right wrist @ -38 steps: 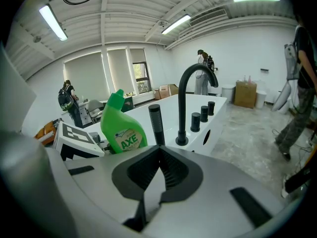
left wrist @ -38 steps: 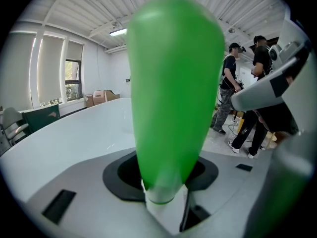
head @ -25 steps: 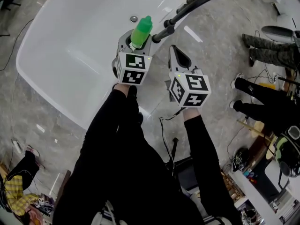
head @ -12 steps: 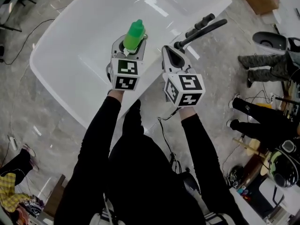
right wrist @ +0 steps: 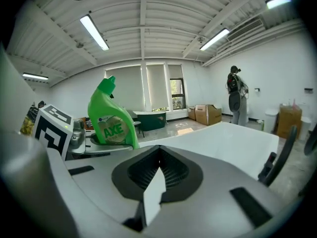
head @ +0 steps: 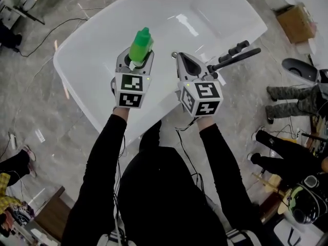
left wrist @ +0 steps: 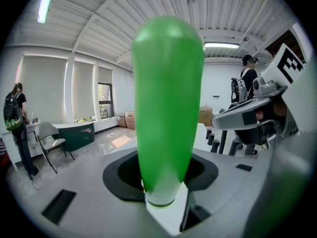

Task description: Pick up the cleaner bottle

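Observation:
The cleaner bottle (head: pixel 141 44) is bright green and stands upright between the jaws of my left gripper (head: pixel 136 56), held in the air above the white bathtub (head: pixel 97 60). In the left gripper view the bottle (left wrist: pixel 168 103) fills the middle and the jaws of that gripper (left wrist: pixel 166 195) press on its lower part. The right gripper view shows the bottle (right wrist: pixel 111 118) from the side, with a round label. My right gripper (head: pixel 180 60) hangs beside it on the right, jaws together with nothing between them (right wrist: pixel 156 182).
A black floor-standing tap with a handle (head: pixel 237 54) rises at the tub's right rim. A cardboard box (head: pixel 296 22) and a person's legs (head: pixel 292 94) are on the tiled floor to the right. Cables run across the floor at the left.
Both grippers have risen and drawn back from the tub's basin toward its near rim. The bottle has stayed in the left gripper throughout.

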Tool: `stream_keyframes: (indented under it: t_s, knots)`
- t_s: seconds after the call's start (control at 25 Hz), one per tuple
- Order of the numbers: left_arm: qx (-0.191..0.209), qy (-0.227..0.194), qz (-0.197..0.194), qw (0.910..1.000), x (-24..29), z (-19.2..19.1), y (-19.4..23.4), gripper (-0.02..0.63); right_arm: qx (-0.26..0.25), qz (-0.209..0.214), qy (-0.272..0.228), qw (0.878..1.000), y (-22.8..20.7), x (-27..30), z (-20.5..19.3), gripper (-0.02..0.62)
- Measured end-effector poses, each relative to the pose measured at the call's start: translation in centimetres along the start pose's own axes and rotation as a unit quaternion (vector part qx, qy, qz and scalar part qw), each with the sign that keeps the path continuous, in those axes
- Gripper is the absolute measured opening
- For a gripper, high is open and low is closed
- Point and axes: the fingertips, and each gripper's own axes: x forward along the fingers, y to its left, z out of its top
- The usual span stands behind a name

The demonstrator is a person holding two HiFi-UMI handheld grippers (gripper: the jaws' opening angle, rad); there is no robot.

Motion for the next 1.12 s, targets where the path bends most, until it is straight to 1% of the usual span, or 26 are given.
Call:
stream_keyframes:
  t_s: [0.2,0.52,0.76,1.12]
  knots:
    - [-0.009,-0.008,0.022,0.9997,-2.7,0.6,2.3,0.195,-0.016,0.018,-0.002,1.000,2.1,0.7,1.2,0.002]
    - [-0.019,-0.013,0.042,0.9988,-5.7,1.0,3.7,0.195,-0.034,0.035,-0.007,0.999,3.8,0.6,2.8,0.002]
    - [-0.021,-0.015,0.055,0.9981,-6.6,1.2,4.3,0.195,-0.045,0.045,-0.009,0.998,4.2,0.7,3.1,0.002]
    - [-0.028,-0.030,0.081,0.9959,-7.0,2.3,5.3,0.193,-0.056,0.072,-0.001,0.996,4.6,2.1,3.4,0.002]
